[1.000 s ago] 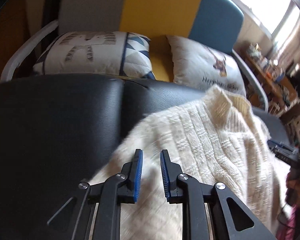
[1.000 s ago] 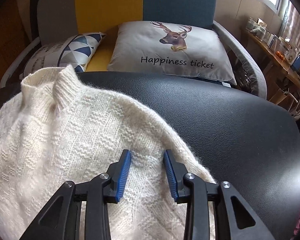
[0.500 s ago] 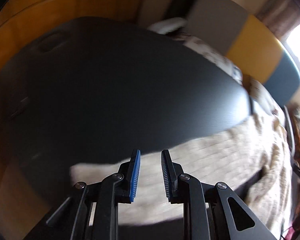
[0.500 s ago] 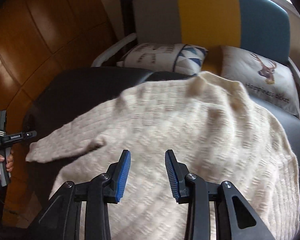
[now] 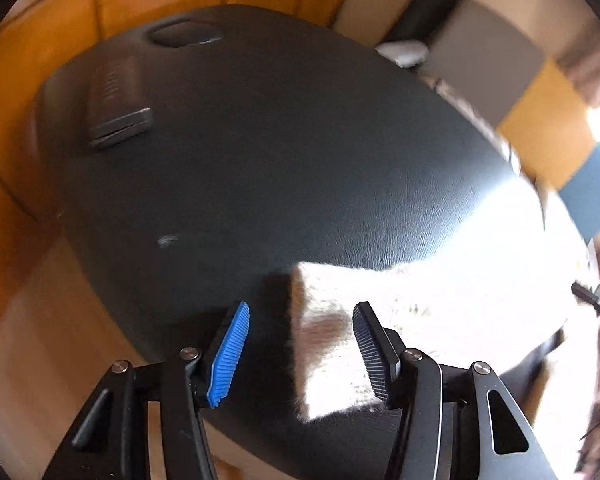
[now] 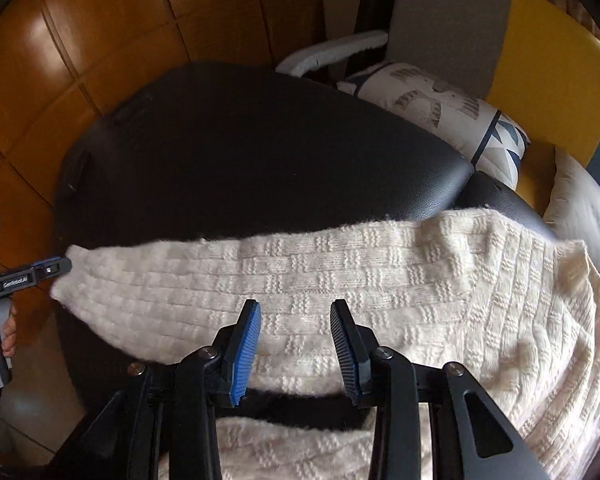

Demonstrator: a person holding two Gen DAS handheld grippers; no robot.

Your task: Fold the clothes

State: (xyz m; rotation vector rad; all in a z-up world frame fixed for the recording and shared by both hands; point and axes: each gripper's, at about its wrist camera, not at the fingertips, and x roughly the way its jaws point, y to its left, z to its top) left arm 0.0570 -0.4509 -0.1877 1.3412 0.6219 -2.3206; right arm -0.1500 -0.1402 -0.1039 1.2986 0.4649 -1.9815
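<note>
Currently the cream knit sweater [image 6: 380,280] lies spread on the black leather surface [image 6: 260,152], body at 4 o'clock in the right wrist view and one sleeve [image 6: 140,284] stretched flat toward 9 o'clock. The sleeve cuff [image 5: 324,340] sits directly ahead of your left gripper [image 5: 300,344], between its parted fingers — not pinched, as far as the blurred, overexposed left wrist view lets you judge. Your right gripper [image 6: 296,344] is likewise spread, hovering over the sleeve near where it joins the body, gripping nothing.

Progress, judged from the layout: the garment looks laid out with no fold visibly made — though a dark gap at 6 o'clock under the right gripper, with more knit below it, may be a crease or just a drape. Cannot tell which. Likely next step is closing the left gripper on the cuff and carrying the sleeve across the body; the other sleeve and the final body folds would still remain.

Further out: a dark flat object [image 5: 116,104] lies on the leather at 10 o'clock in the left wrist view, well apart from the knit. Patterned cushions [image 6: 452,120] and a grey-yellow chair back [image 6: 500,40] stand at 1 o'clock; wood panelling [image 6: 80,40] fills 10 to 11 o'clock.
</note>
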